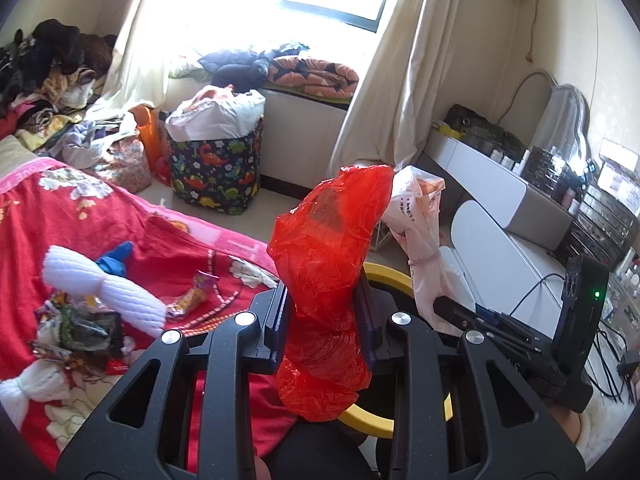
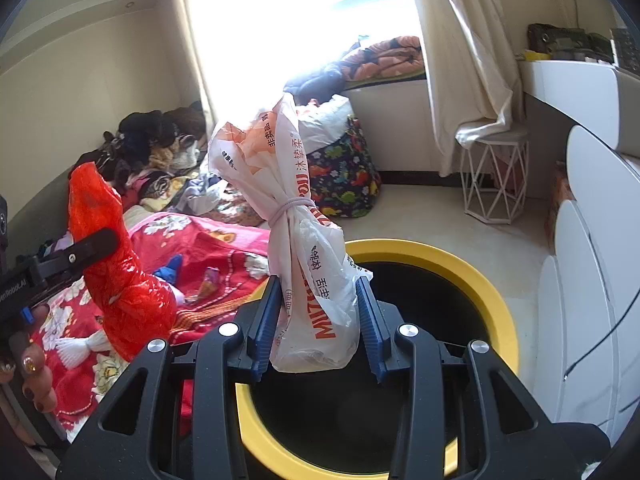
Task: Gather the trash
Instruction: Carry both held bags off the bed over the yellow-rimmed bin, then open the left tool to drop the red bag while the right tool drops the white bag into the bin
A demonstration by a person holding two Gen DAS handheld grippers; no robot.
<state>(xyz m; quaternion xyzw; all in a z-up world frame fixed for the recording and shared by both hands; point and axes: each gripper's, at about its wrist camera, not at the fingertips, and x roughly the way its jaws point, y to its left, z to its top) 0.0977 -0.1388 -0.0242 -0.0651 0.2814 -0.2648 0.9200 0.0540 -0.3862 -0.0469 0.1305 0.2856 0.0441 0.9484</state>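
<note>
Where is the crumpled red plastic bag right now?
The crumpled red plastic bag is clamped in the left gripper, held up beside the red floral bedspread and near the yellow-rimmed bin. The right gripper's white printed bag is alongside.

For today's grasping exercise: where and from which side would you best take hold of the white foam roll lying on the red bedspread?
Grip the foam roll at its tied waist, coming from above with fingers across it. It is pinched narrow there and flares at both ends, so it likely cannot slip out.
</note>
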